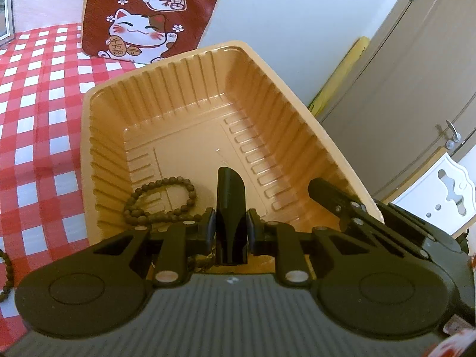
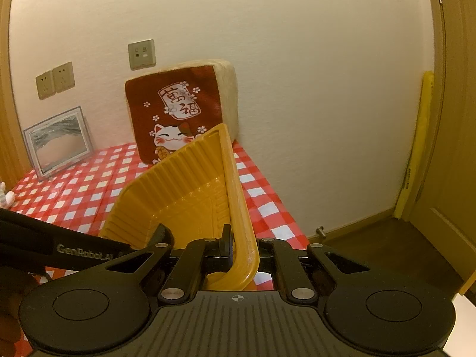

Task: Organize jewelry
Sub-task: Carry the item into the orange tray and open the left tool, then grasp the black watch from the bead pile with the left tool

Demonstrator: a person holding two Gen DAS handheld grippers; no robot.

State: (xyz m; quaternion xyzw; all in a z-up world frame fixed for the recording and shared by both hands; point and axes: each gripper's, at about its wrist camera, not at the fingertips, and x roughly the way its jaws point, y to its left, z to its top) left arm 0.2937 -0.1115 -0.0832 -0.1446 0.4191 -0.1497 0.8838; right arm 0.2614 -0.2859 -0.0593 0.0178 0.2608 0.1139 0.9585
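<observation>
A tan ribbed plastic tray (image 1: 190,59) stands tilted on the red checked tablecloth. A brown bead bracelet (image 1: 160,202) lies in its near left corner. My left gripper (image 1: 231,208) is shut, its fingers pressed together inside the tray just right of the beads; whether they pinch anything is hidden. My right gripper (image 2: 242,244) is shut on the tray's right rim (image 2: 238,196) and holds the tray tipped up. It shows in the left wrist view (image 1: 333,199) at the tray's right rim. Another bead strand (image 1: 6,270) lies on the cloth at the far left.
A red lucky-cat cushion (image 2: 181,113) leans on the wall behind the tray. A framed picture (image 2: 58,141) stands at the back left. The table's right edge (image 2: 285,208) drops to the floor. A white chair back (image 1: 443,190) and a wardrobe (image 1: 416,89) stand to the right.
</observation>
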